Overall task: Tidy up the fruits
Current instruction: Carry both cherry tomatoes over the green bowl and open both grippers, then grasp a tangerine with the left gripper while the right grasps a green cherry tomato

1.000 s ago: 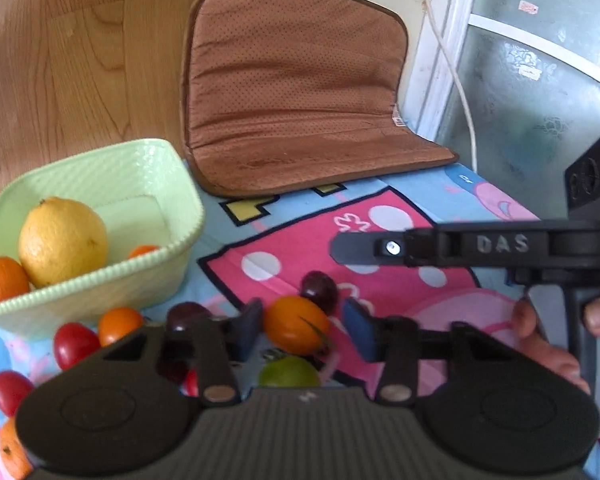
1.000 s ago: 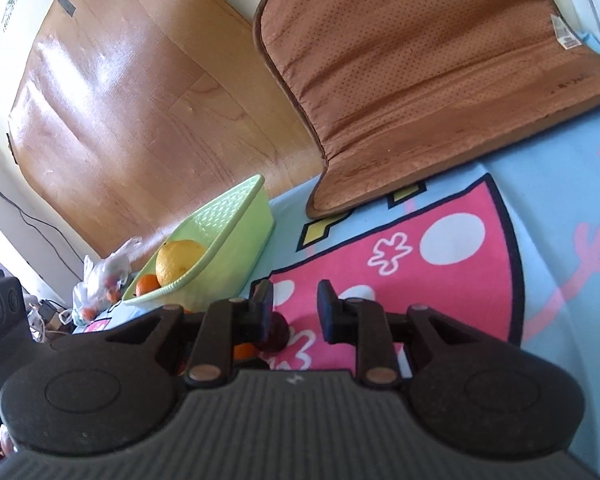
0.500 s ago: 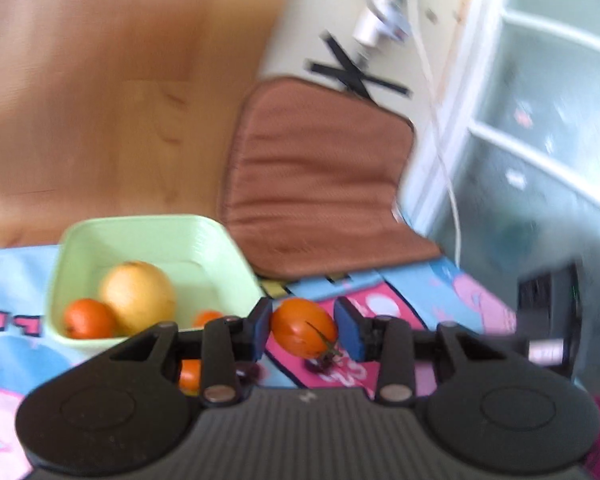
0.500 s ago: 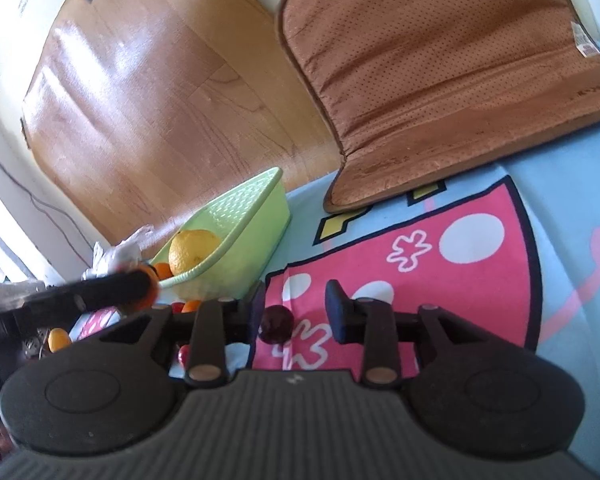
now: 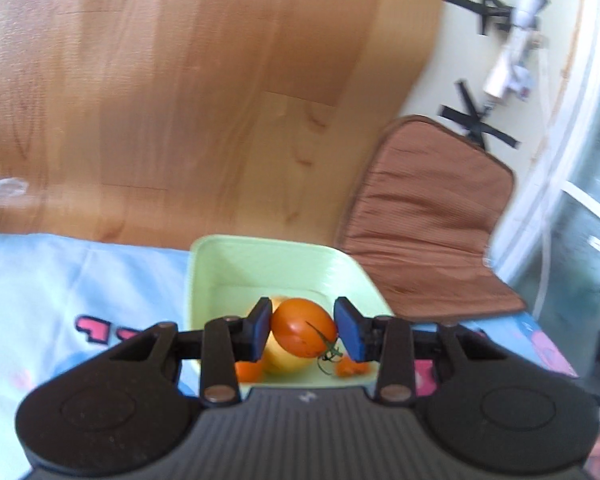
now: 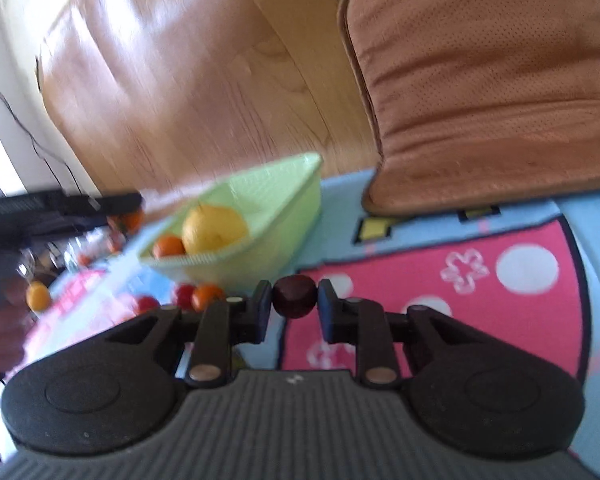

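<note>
My left gripper (image 5: 303,330) is shut on an orange tomato (image 5: 303,327) with a green stem and holds it over the pale green basket (image 5: 260,264). Under it in the basket lie a yellow lemon (image 5: 284,360) and small orange fruits (image 5: 350,367). My right gripper (image 6: 294,303) is shut on a dark red cherry-like fruit (image 6: 294,296) above the mat. In the right wrist view the basket (image 6: 260,236) holds the lemon (image 6: 214,229) and an orange fruit (image 6: 169,246). The left gripper's black body (image 6: 60,204) shows above the basket's left side.
Several small red and orange tomatoes (image 6: 198,296) lie on the colourful play mat (image 6: 480,280) in front of the basket. A brown seat cushion (image 6: 480,80) leans against the wall at the back right. A wooden board (image 5: 180,100) stands behind the basket.
My left gripper closed on the orange tomato, lifted it off the mat and carried it left over the basket. My right gripper closed on the dark fruit.
</note>
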